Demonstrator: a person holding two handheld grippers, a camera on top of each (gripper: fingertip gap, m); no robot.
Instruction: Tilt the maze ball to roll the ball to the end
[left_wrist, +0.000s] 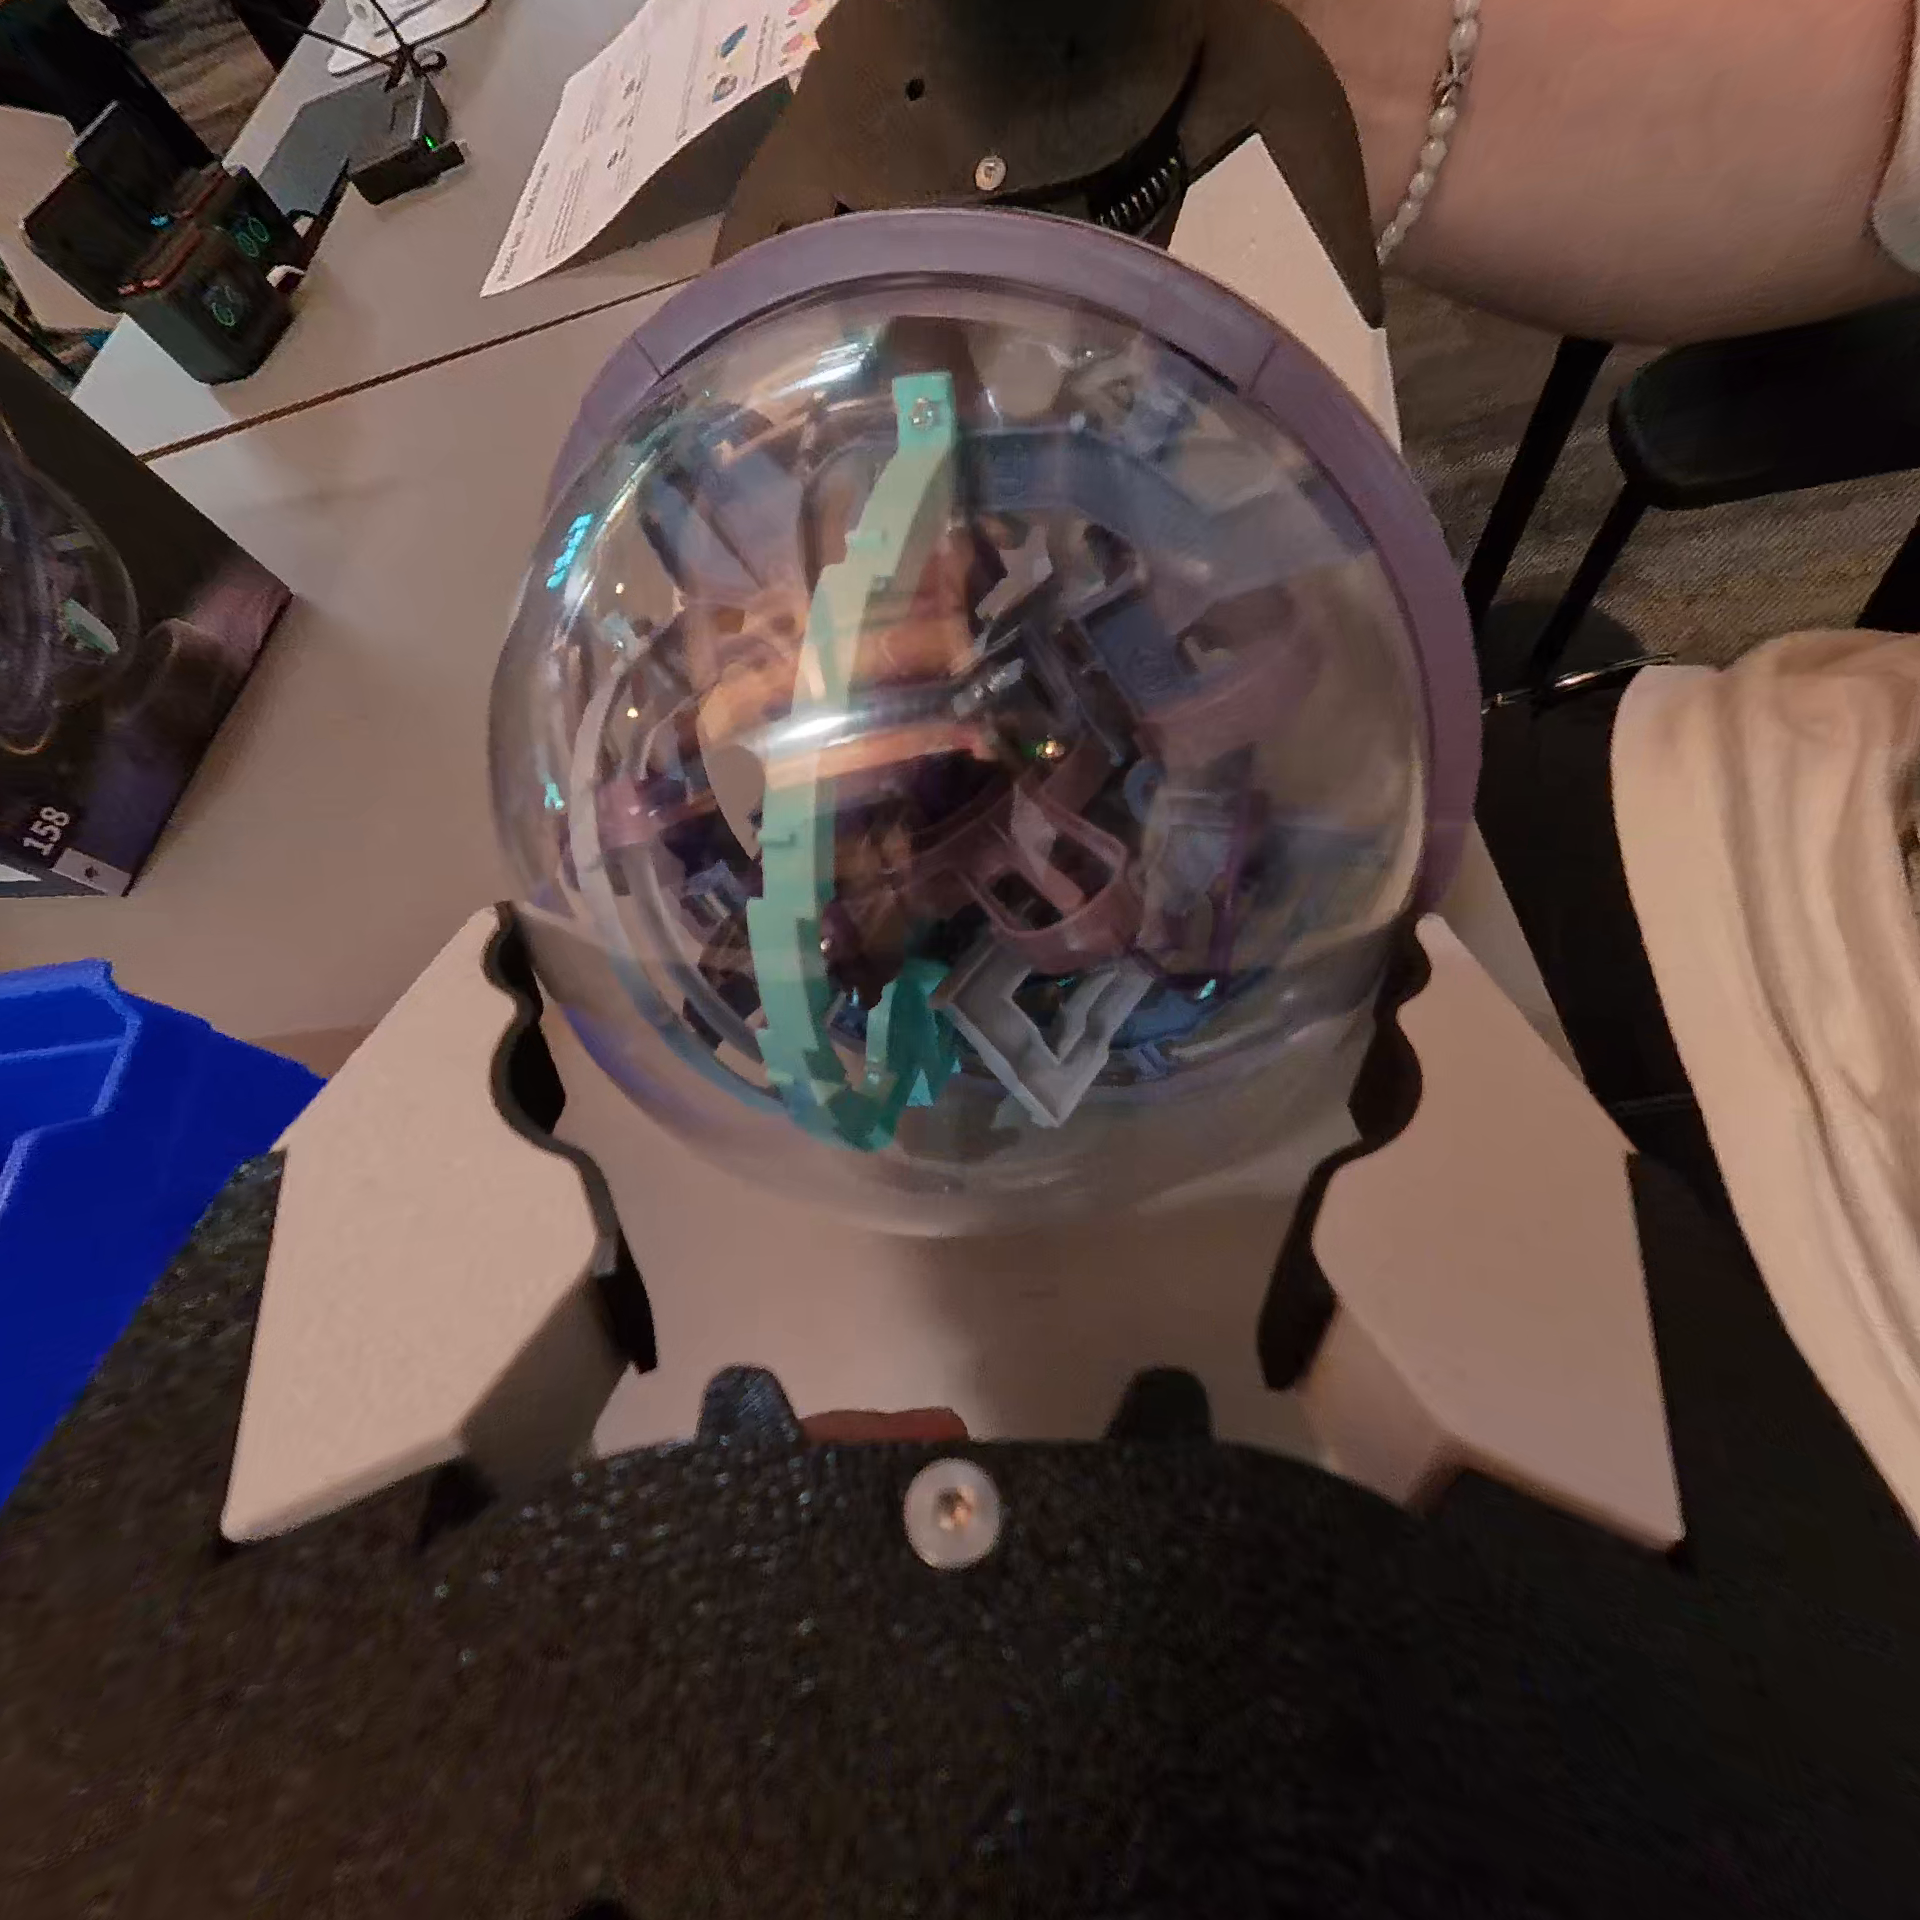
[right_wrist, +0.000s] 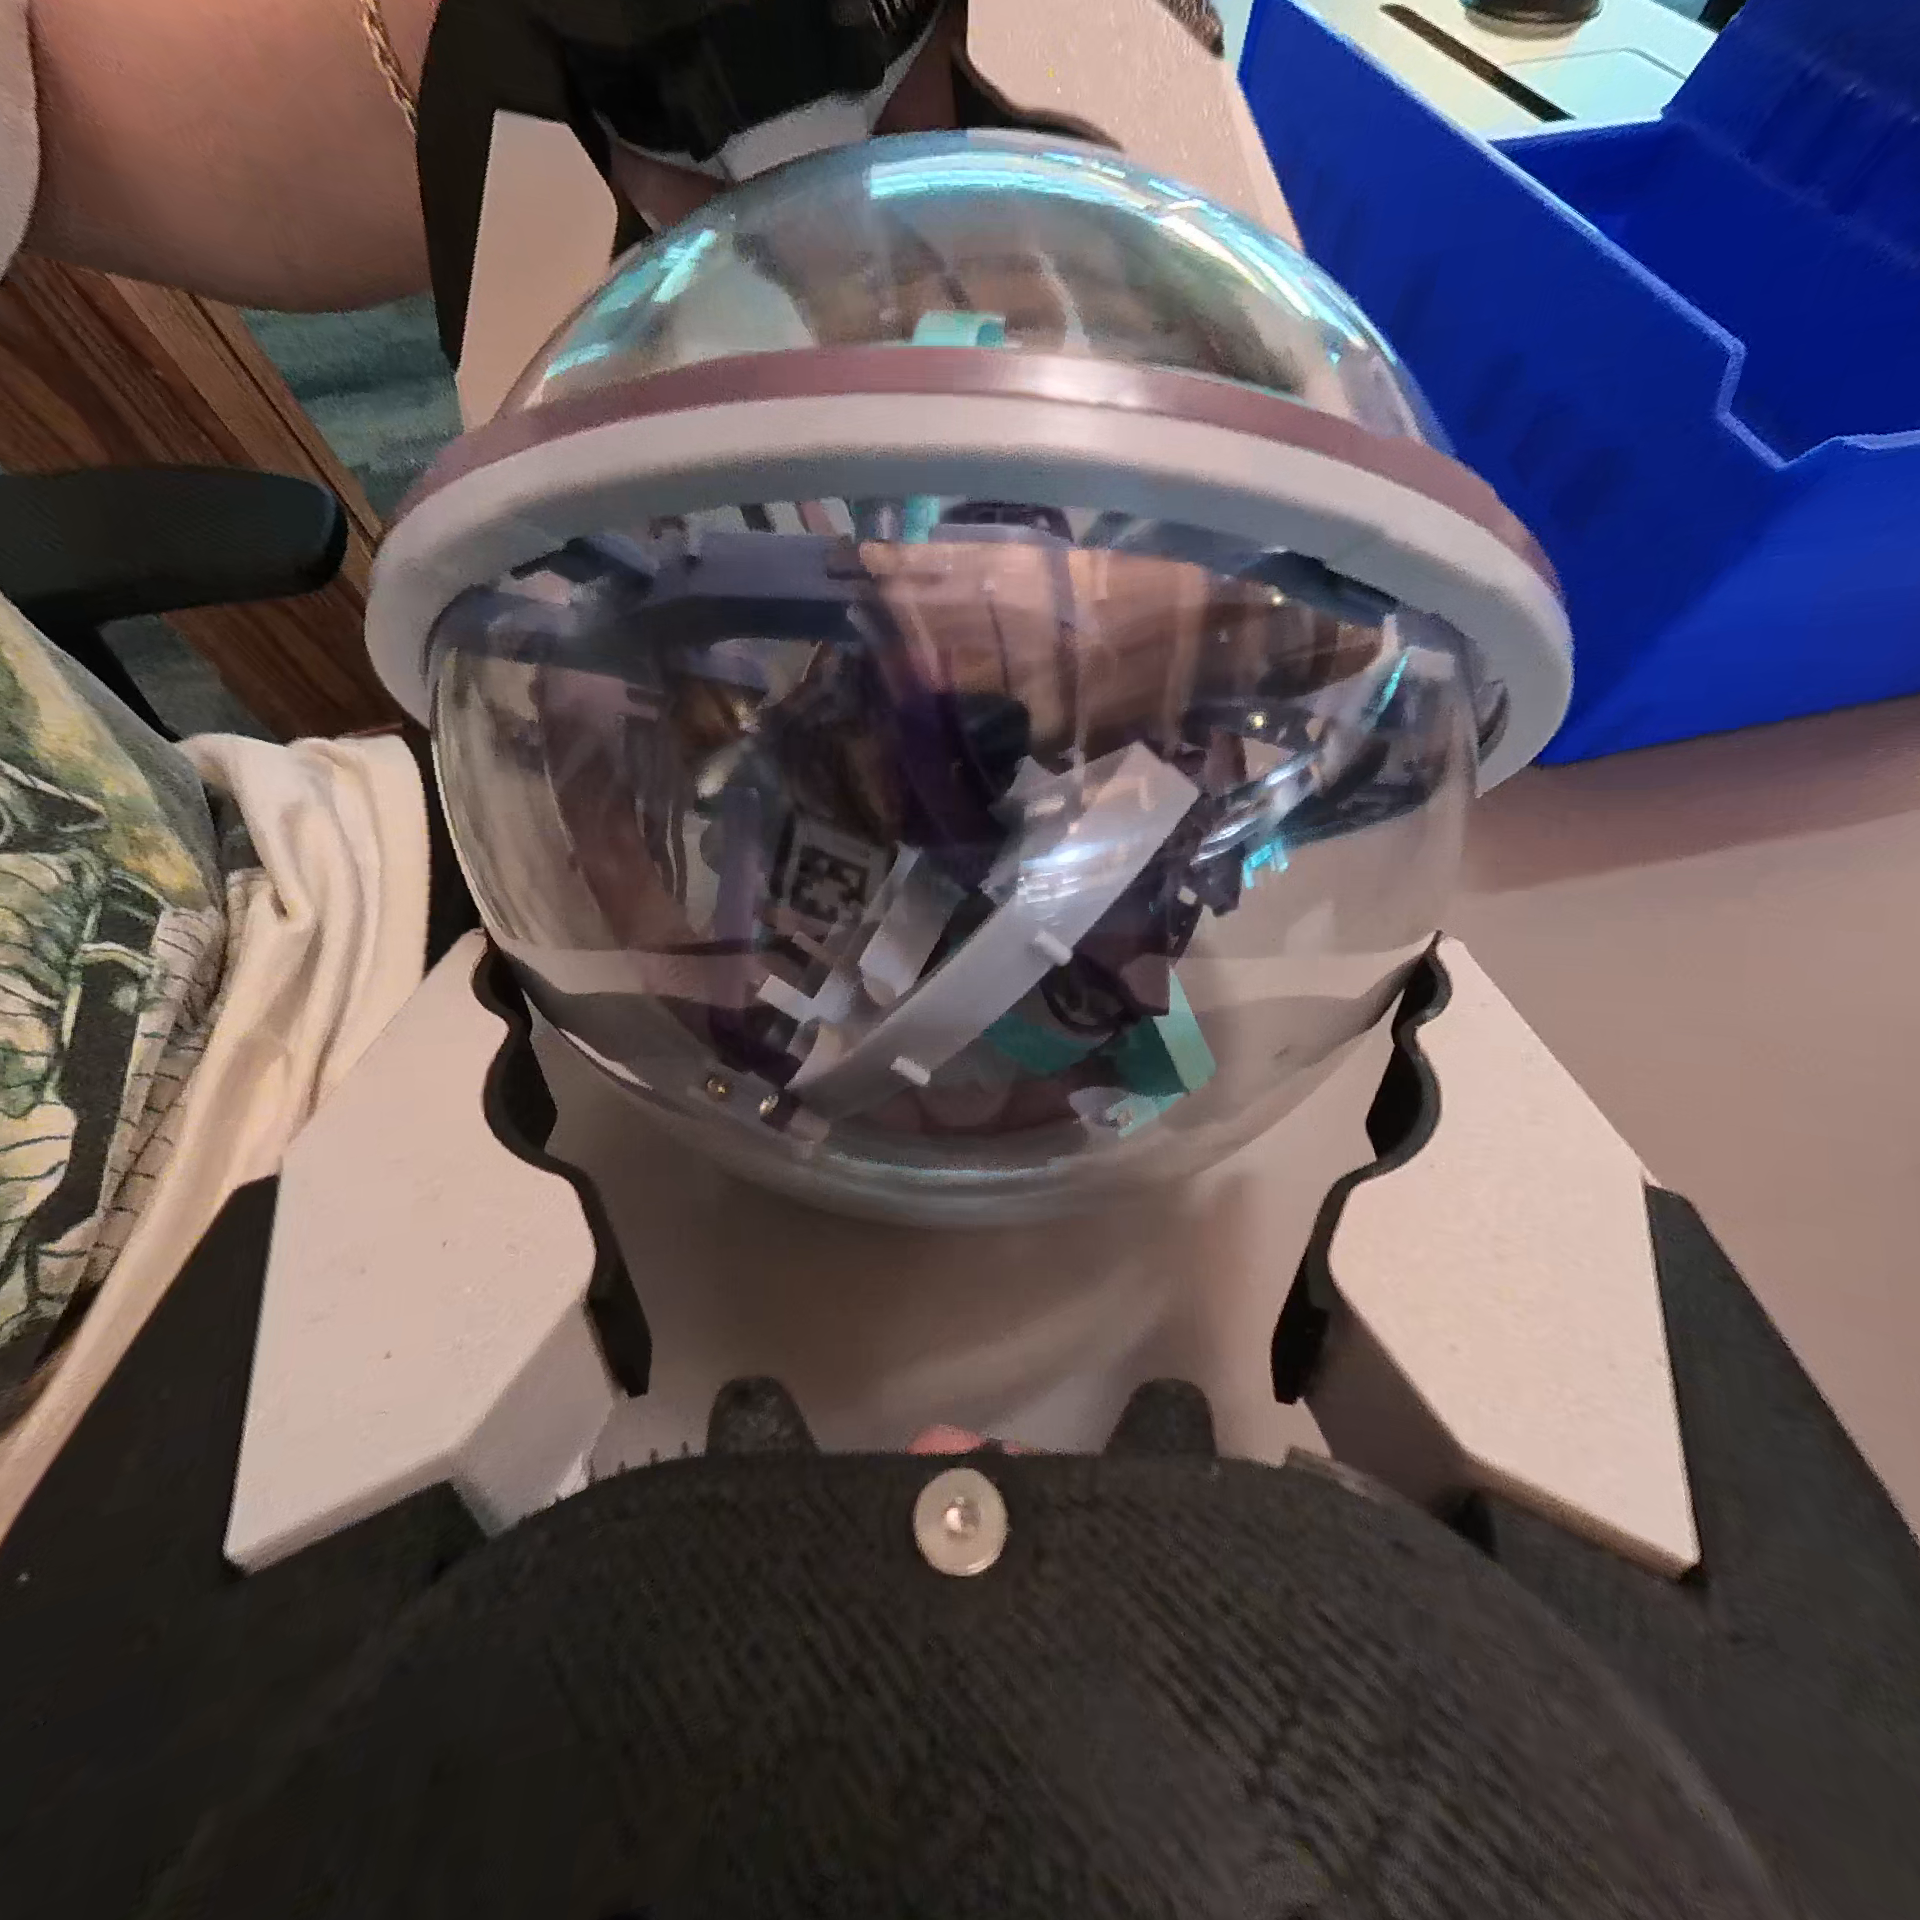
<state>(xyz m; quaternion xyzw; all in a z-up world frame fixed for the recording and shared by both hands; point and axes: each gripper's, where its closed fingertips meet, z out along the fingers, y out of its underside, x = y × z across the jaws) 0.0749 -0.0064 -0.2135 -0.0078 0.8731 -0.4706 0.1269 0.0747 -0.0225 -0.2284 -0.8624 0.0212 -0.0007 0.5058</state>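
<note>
Between the left tool (left_wrist: 956, 1039) and right tool (right_wrist: 961, 1060), each clenched on it, the clear plastic maze ball (left_wrist: 977, 727) is mid-tilt; its small ball is unseen, so next tilts need care

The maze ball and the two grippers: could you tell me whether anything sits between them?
Nothing visible does. The left gripper and the right gripper each cradle the maze ball directly from opposite sides, fingers against its clear shell.

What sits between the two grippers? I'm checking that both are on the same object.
The maze ball alone: left gripper cradles its near side, right gripper its far side. The right wrist view mirrors this.
</note>
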